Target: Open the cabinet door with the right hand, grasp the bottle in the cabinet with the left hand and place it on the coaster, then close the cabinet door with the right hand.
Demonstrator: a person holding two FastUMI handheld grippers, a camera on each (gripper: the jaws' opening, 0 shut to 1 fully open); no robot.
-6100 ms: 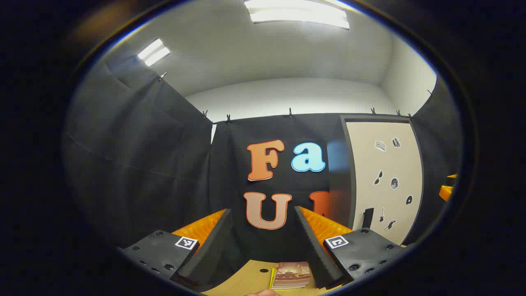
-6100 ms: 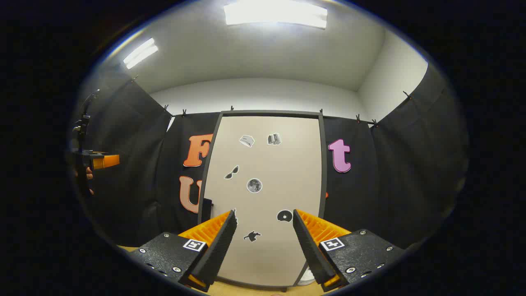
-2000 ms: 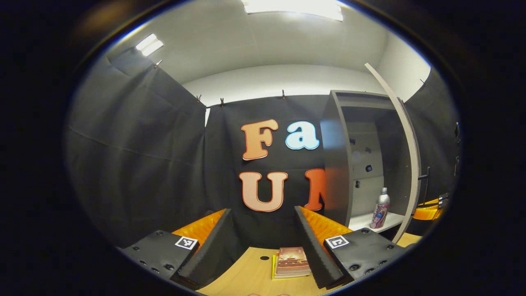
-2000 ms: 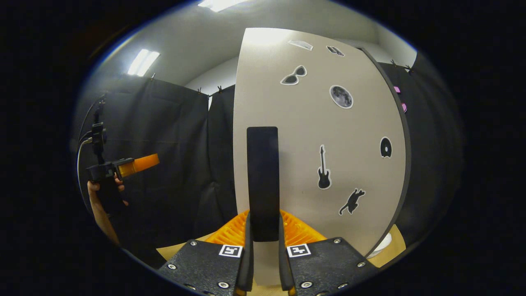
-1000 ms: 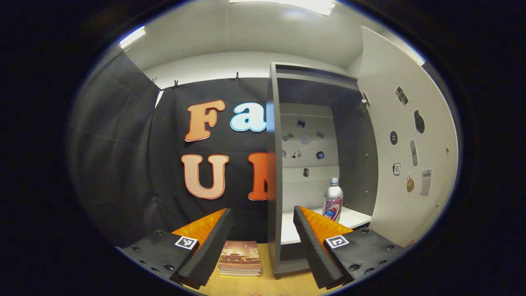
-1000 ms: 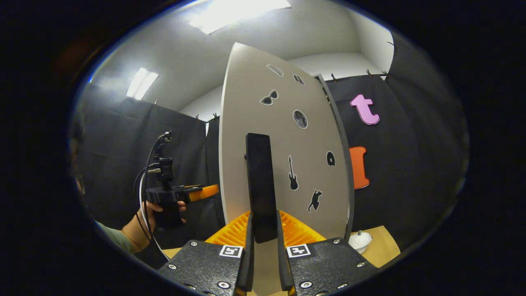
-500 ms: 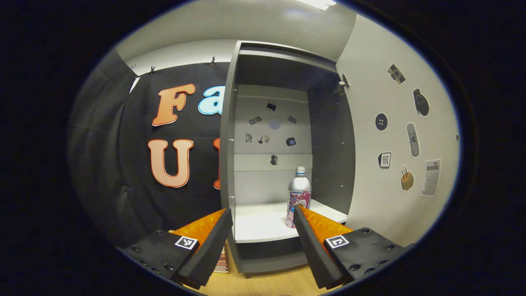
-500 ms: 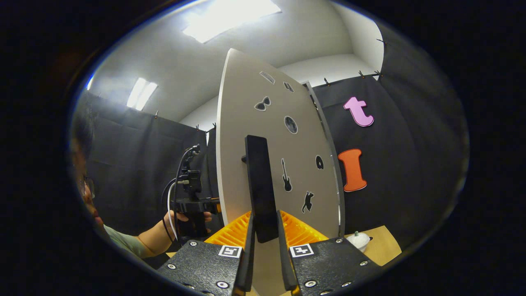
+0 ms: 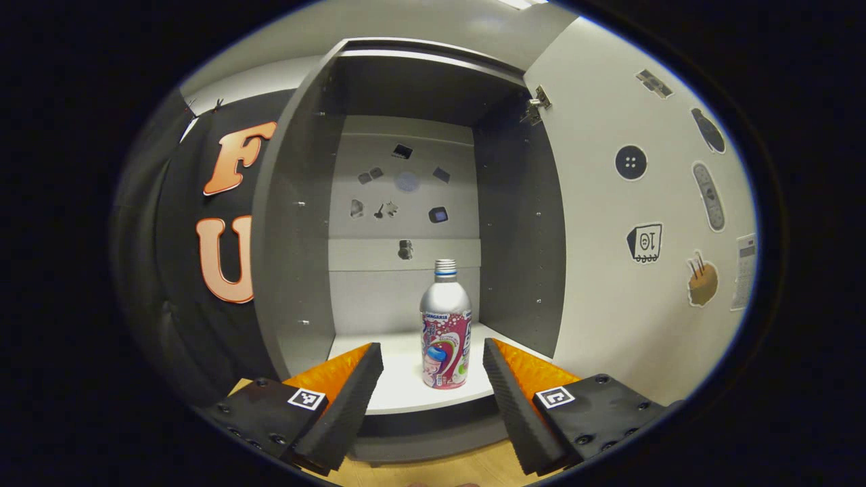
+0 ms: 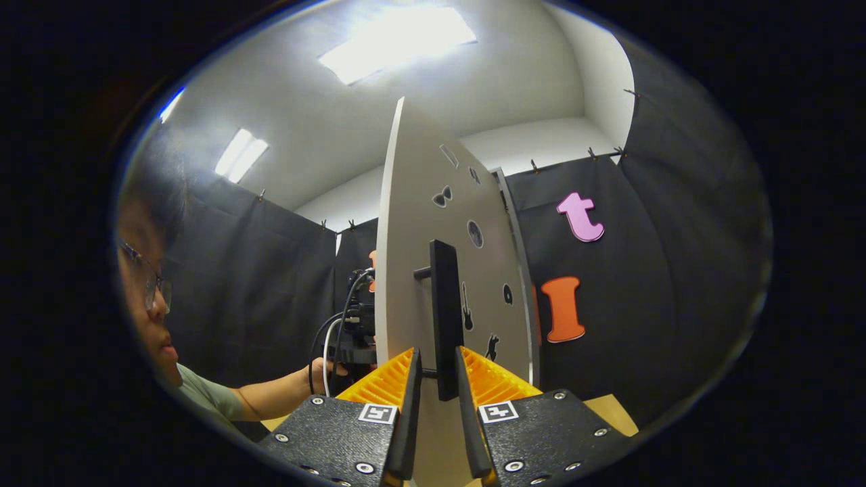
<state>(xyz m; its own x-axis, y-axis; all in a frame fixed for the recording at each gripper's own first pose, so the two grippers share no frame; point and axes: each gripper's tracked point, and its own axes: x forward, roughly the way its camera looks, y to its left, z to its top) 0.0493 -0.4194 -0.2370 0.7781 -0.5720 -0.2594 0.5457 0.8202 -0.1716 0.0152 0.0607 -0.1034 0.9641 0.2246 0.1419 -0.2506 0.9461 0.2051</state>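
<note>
Left hand-held gripper apart, bottle at 12 o'clock on shelf. Right hand-held gripper clamped on door handle.

Both views are strongly bent by the fisheye lens, so straight edges are curved near the rim. In the right gripper view, white glare is given by the ceiling lamps, and the person's head at the edge is blurred. In the left gripper view, the cabinet is evenly lit, its upper inside being shadowed.
</note>
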